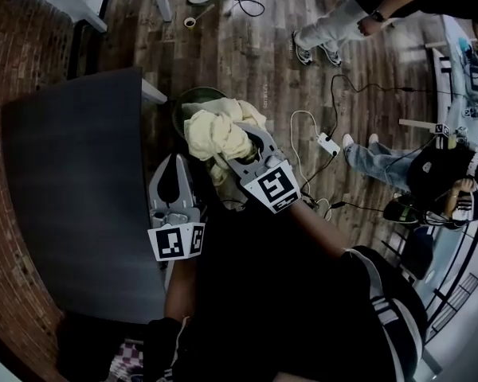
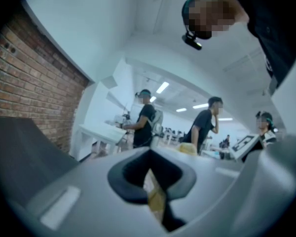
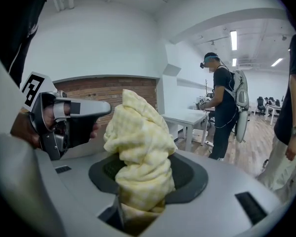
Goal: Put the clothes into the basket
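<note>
Status: transfer in progress, release not yet made.

1. The right gripper (image 1: 243, 151) is clamped on the yellow cloth (image 1: 217, 134). In the right gripper view the bunched cloth (image 3: 140, 152) fills the gap between the jaws and rises in a tall wad above them.
2. In the head view, the cloth sits at upper centre, directly over the dark green basket (image 1: 182, 106). Only the upper left arc of the basket's rim shows past the fabric. We cannot tell whether the lower folds touch the inside of the basket.
3. The left gripper (image 1: 173, 165) has its jaws together with nothing held. It sits just below and left of the basket, over the edge of the dark table (image 1: 72, 181).

Done: the garment is gripped and carried to the basket. Left, in our judgement: lower it past the rim, then part the right jaws. Whether further clothes remain we cannot tell from these views.
</note>
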